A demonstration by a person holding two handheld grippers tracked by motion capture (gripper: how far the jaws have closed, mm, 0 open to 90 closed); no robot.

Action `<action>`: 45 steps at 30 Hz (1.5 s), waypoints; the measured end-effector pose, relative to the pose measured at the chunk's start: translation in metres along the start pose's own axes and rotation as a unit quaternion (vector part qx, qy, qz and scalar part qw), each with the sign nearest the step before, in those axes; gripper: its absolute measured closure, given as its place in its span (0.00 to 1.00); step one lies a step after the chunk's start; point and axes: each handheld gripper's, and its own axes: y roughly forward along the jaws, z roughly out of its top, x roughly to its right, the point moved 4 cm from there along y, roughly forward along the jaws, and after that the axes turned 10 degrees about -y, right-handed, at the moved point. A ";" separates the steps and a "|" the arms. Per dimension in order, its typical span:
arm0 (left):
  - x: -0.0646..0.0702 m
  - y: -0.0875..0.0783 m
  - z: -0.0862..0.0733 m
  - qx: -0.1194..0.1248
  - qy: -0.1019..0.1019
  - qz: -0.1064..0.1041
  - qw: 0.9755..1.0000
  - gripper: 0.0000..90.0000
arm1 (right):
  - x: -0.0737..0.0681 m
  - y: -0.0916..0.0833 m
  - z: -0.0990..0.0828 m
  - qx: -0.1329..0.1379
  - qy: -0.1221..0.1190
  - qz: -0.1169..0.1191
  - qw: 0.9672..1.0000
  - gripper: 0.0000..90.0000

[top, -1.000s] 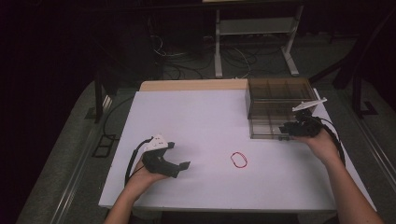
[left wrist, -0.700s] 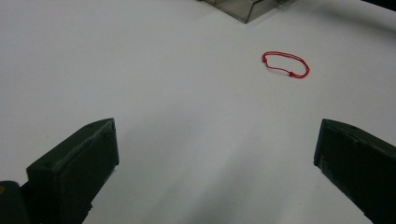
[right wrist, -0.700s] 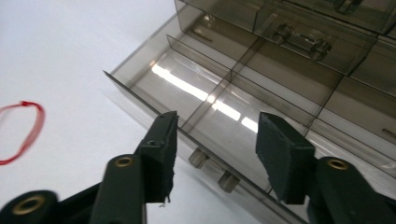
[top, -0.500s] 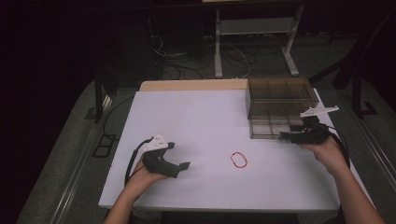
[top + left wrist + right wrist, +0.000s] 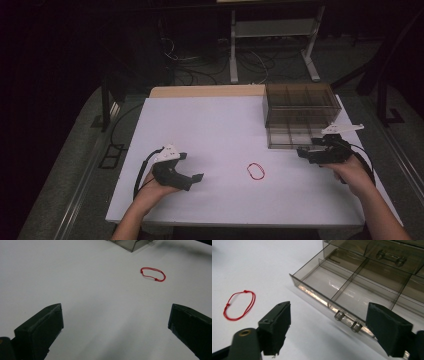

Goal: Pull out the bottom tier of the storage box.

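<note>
Moved since a second ago: my right gripper point(image 5: 306, 152) has drawn back from the drawer organizer's front toward 4 o'clock on the table; my left gripper point(image 5: 192, 178) has kept its place.
Right gripper: released, jaws spread wide in the right gripper view, hovering just in front of the pulled-out drawer point(image 5: 352, 292); the person's right hand point(image 5: 353, 171) holds it from behind.
Left gripper: released too, jaws far apart in the left gripper view point(image 5: 115, 327), above bare tabletop at about 8 o'clock, gripped by the left hand point(image 5: 152, 189).
Red string loop: lying flat on the white table point(image 5: 210, 125), near 6 o'clock, between my two grippers and touching neither point(image 5: 256, 171); from the left gripper view it sits ahead at 1 o'clock point(image 5: 153, 274), from the right gripper view at 9 o'clock point(image 5: 239, 305).
Drawer organizer: smoky transparent plastic box point(image 5: 300, 107) at 2 o'clock; its lower drawer stands open, split by dividers into compartments, with two small knobs point(image 5: 347, 320) on the front lip.
Drawer contents: I cannot tell whether anything lies inside.
</note>
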 end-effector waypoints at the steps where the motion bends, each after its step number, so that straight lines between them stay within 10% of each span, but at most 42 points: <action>1: 0.000 0.000 0.000 0.000 0.000 0.000 1.000 0.00 | -0.001 0.000 0.000 -0.001 -0.003 -0.003 1.000 0.21; 45: 0.005 0.003 0.001 -0.003 0.003 -0.005 1.000 0.00 | -0.051 -0.017 -0.046 0.044 -0.030 0.021 0.998 0.00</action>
